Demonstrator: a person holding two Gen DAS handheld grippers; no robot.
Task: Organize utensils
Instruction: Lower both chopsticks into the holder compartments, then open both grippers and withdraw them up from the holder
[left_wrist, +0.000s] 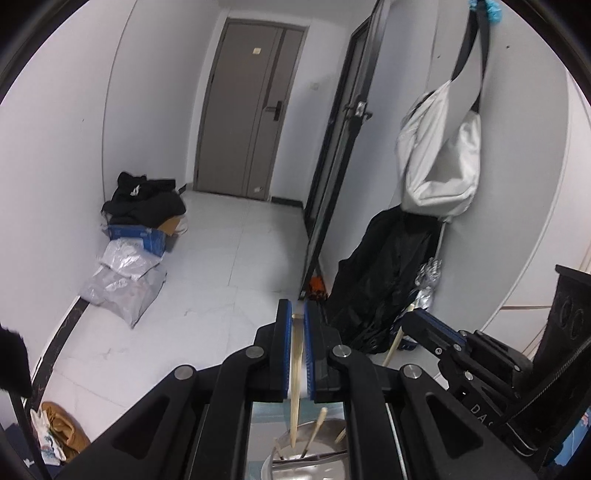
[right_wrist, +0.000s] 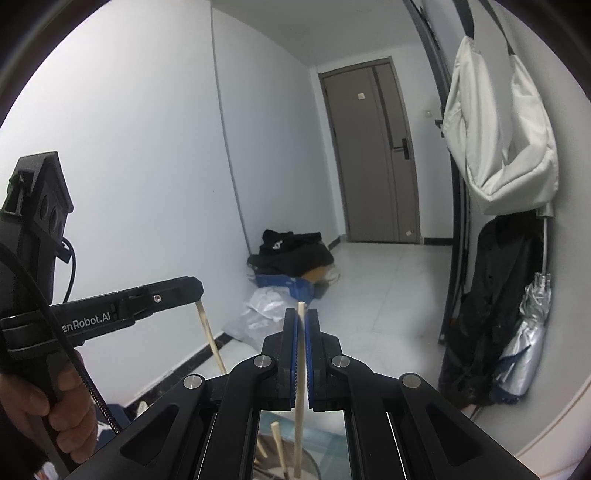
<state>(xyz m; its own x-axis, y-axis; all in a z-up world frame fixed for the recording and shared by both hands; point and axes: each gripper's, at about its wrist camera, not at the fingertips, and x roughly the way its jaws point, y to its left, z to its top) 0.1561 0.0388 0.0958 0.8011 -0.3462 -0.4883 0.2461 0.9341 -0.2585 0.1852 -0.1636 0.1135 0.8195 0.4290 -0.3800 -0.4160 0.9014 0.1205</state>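
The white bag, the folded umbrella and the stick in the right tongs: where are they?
white bag (right_wrist: 495, 155), right wrist view, middle of its fabric.
folded umbrella (right_wrist: 526, 332), right wrist view, silver canopy.
stick (right_wrist: 301, 369), right wrist view, shaft between the pads.

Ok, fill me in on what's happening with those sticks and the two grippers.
A person is sorting utensils with a handheld gripper in each hand. The left gripper is shut on one wooden chopstick, and the right gripper is shut on another chopstick. Both sticks hang down over a metal container below that already has a few chopsticks standing in it. Neither stick has been let go yet. The person's hand shows around the left gripper's handle.
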